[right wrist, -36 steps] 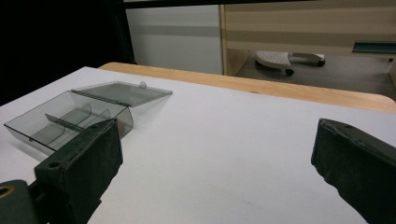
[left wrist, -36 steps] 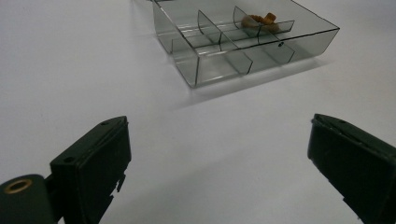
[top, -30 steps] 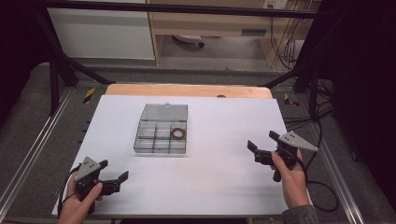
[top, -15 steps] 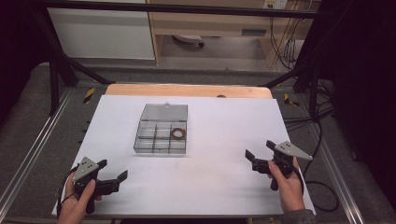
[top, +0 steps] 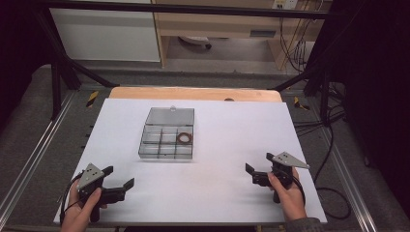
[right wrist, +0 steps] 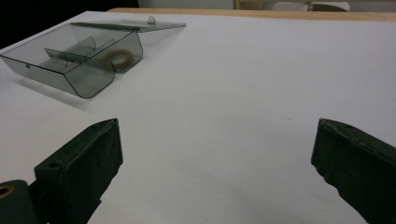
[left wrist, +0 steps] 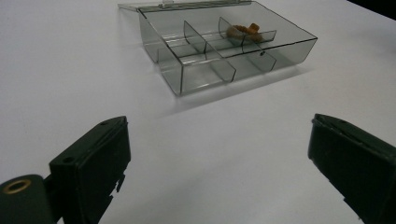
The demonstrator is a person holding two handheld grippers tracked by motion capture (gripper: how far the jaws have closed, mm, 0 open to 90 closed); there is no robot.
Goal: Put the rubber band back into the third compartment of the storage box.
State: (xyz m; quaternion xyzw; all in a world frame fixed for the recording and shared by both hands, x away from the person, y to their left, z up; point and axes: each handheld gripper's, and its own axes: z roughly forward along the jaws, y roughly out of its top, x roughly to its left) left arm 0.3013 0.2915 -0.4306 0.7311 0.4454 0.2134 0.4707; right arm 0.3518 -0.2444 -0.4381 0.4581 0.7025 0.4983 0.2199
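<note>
A smoky clear plastic compartment box sits on the white table top, left of middle, with its lid folded back flat. A brown ring lies in the box's back right compartment. My left gripper rests near the front left corner, open and holding nothing. The right gripper sits near the front right, also open and holding nothing. In the left gripper view the box and ring lie ahead of the spread jaws. From the right gripper view the box and ring are far left.
A wooden strip runs along the table's back edge. Black frame bars and metal rails flank the table. Cables hang off the right side. The white surface between the grippers is bare.
The right gripper has drawn back toward the front edge of the table and dropped lower. The left gripper has barely shifted. Both stay open.
</note>
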